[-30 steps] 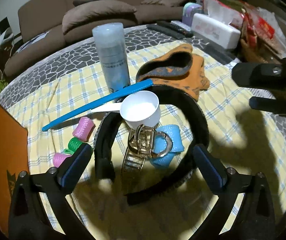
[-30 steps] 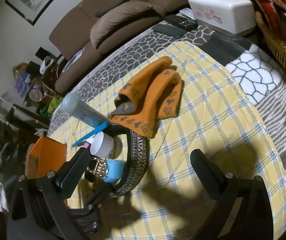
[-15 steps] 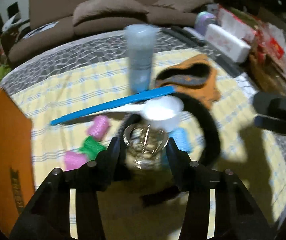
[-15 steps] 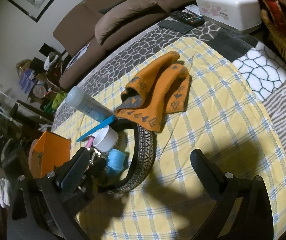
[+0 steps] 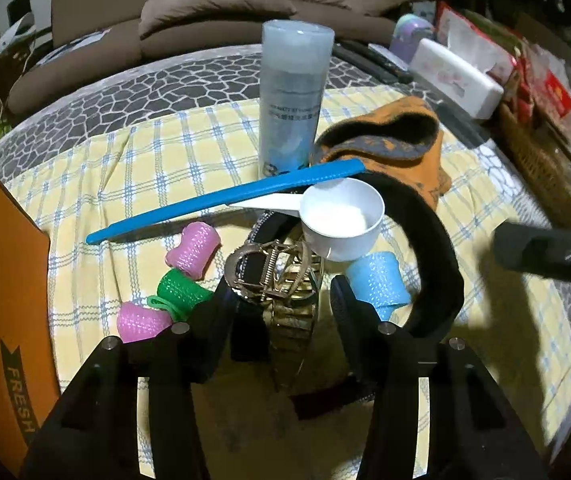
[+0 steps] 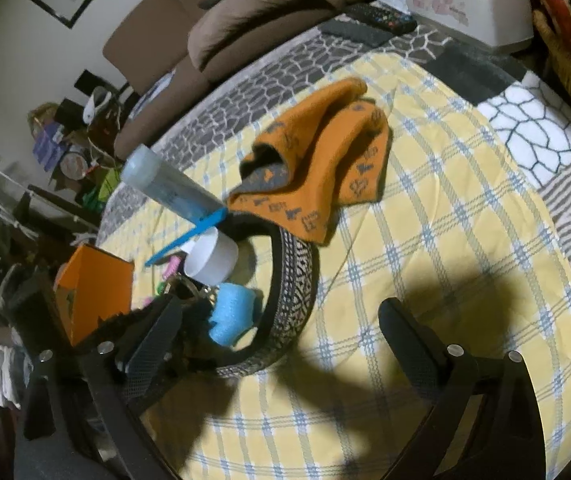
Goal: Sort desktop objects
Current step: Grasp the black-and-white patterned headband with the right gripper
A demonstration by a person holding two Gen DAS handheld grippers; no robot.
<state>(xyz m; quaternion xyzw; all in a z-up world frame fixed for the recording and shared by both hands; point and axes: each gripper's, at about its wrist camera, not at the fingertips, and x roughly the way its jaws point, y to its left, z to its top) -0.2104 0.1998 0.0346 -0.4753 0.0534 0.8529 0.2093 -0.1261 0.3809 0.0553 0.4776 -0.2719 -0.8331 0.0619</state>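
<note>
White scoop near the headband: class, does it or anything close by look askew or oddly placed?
Yes. The white scoop sits tilted on the pile, propped against the black headband, with the blue comb lying slantwise across its handle. No spill shows.

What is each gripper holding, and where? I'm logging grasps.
The left gripper, whose fingers have just been closing, holds the gold hair claw by its sides. The right gripper holds nothing.
</note>
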